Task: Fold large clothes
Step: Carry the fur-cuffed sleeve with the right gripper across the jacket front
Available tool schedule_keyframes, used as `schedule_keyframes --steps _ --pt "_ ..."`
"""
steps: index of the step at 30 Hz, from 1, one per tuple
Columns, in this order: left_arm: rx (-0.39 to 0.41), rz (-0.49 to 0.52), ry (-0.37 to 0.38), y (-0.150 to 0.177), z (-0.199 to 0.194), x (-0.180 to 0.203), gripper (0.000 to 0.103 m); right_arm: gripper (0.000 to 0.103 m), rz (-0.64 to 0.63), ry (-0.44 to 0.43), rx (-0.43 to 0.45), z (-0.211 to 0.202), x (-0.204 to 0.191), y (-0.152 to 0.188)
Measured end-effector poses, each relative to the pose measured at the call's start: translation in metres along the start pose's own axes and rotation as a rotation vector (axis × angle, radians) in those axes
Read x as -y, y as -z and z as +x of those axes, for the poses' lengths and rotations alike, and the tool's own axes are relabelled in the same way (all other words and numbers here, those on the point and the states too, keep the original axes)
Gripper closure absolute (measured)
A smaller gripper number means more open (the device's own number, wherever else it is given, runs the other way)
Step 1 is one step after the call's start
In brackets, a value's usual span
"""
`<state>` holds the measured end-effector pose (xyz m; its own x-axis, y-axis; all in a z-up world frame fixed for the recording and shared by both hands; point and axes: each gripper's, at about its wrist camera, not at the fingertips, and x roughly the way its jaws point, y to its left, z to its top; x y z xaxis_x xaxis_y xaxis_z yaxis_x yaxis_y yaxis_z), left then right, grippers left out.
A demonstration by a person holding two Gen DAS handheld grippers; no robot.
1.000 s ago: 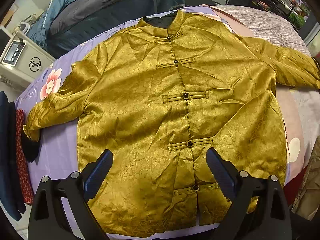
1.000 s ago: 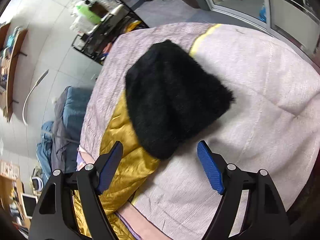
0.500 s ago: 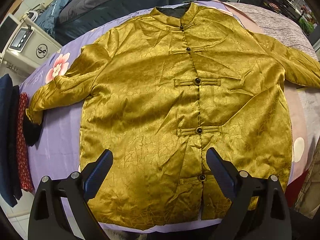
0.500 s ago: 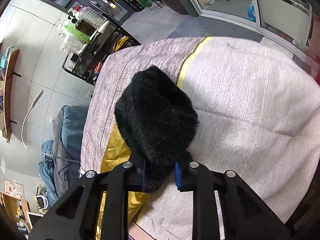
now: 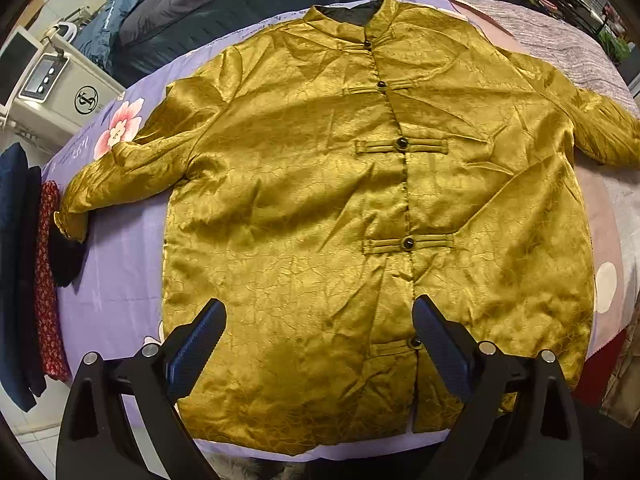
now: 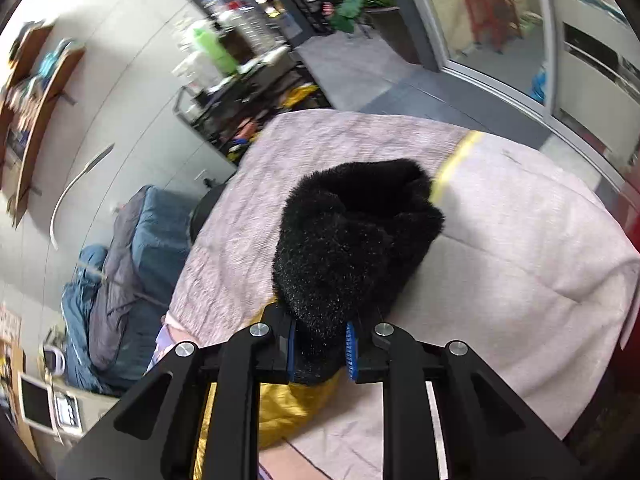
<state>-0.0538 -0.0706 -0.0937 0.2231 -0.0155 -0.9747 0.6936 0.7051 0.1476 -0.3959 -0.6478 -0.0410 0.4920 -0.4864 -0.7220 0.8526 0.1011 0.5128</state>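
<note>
The gold satin jacket (image 5: 340, 208) lies face up and spread flat on the bed (image 5: 116, 264), buttoned down the front, collar at the far end from the left claw (image 5: 318, 350) and hem nearest to it. This flat, closed layout presents both sleeves and the side seams for folding inward. The left claw hangs above the lower front panel with its blue pads (image 5: 196, 350) wide apart, one on each side of the placket; it grips nothing and appears positioned to survey or pin the body of the garment. The sleeve to its left runs outward and ends in a black fur cuff (image 5: 64, 256) at the bed edge. The right claw (image 6: 320, 350) is clamped on the other black fur cuff (image 6: 352, 240), which projects ahead of it over the pale grey blanket (image 6: 500, 280); gold sleeve fabric (image 6: 288, 404) trails directly beneath the claw. Gripping at the thick cuff gives a secure hold on slippery satin and control of the whole sleeve. The probable step in hand is carrying this sleeve across the jacket front. The body fold is not yet started.
</note>
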Motion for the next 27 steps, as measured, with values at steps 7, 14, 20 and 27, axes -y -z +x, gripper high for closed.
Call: schedule_keyframes --steps 7,14,20,27 --pt "0.022 -0.088 0.028 -0.011 0.006 -0.031 0.011 0.084 -0.435 -0.192 -0.097 0.013 -0.188 0.065" --pt "0.041 -0.163 0.021 0.001 0.007 -0.068 0.011 0.084 -0.837 -0.365 -0.258 0.032 -0.358 0.221" --pt "0.004 -0.287 -0.027 0.039 0.019 -0.116 0.011 0.084 -1.091 -0.353 -0.354 0.049 -0.418 0.359" --pt "-0.072 -0.418 -0.047 0.074 0.039 -0.157 0.011 0.084 -1.193 -0.322 -0.437 0.069 -0.435 0.434"
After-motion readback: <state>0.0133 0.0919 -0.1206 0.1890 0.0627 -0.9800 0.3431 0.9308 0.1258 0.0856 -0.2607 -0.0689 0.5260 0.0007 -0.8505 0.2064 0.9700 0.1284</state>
